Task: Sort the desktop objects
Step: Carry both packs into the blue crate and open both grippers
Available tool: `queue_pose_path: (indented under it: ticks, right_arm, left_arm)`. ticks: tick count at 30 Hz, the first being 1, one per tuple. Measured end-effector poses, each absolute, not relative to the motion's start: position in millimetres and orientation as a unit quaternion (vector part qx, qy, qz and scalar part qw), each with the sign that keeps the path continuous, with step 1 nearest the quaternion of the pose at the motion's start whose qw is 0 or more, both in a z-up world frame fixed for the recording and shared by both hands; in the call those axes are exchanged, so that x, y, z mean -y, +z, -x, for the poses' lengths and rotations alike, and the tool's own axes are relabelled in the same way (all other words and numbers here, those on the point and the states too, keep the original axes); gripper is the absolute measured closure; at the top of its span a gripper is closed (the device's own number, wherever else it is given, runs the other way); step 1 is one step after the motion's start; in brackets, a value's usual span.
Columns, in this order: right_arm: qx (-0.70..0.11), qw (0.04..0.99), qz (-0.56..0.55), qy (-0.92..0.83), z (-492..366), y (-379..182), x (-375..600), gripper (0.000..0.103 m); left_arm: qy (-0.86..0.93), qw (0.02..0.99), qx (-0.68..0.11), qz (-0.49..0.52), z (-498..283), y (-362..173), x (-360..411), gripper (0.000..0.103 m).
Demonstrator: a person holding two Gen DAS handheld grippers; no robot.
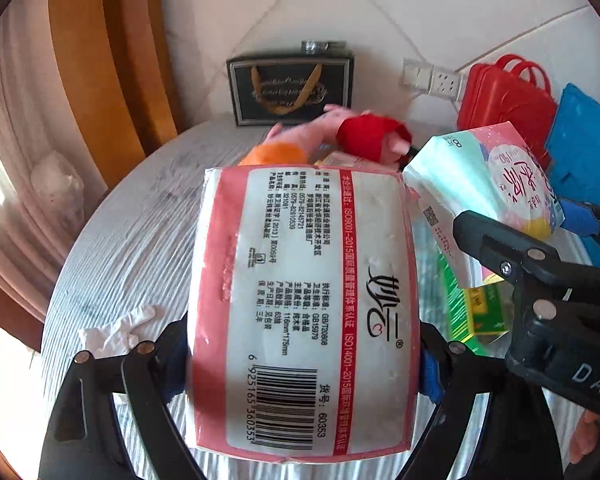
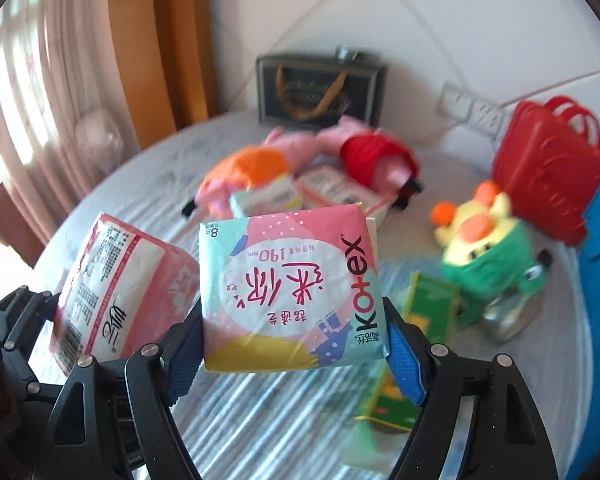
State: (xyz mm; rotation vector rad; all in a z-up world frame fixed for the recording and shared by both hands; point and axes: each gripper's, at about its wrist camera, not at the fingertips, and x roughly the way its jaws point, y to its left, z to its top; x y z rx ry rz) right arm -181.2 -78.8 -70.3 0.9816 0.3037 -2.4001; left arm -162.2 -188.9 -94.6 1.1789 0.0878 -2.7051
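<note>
The tissue pack (image 1: 300, 312), white with a pink border and a barcode, is pinched across its width by the left gripper (image 1: 304, 356) and held up off the desk (image 1: 139, 240), filling the middle of the left wrist view. At about 2 o'clock from it there, the pad packet (image 2: 291, 288), pastel pink and mint, is pinched in the same way by the right gripper (image 2: 295, 356), its jaws pressed against both side edges (the blue pads show on either side). So both packs are lifted and neither is put down yet. Plenty seems left to sort: at 12 o'clock beyond the packet in the right wrist view lie two pink plush toys, one in an orange dress (image 2: 243, 172), one in red (image 2: 376, 156), over a low white tray (image 2: 380, 210) with more packets in it. At 3 o'clock sits a yellow-and-green plush toy (image 2: 488, 248), with green boxes (image 2: 432, 304) beside it. A red basket (image 2: 548, 168) stands at 2 o'clock, perhaps a destination, and a dark gift bag (image 2: 320, 92) leans on the wall behind. My guess is the sorting is in its middle stretch.
</note>
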Motion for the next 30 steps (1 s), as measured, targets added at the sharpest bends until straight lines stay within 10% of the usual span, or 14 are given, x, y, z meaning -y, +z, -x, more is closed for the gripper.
queue_pose_path:
  ticks: [19,30]
  right_arm:
    - [-0.052,0.0,-0.172,-0.984,170,184,-337,0.024]
    - [-0.021,-0.083,-0.224,-0.971,240,185,-510,0.024]
  left_arm:
    - [-0.964,-0.14,0.024,-0.227,211,105,-209,0.016]
    - [-0.949,-0.178,0.082,-0.248,266,107,-370,0.015]
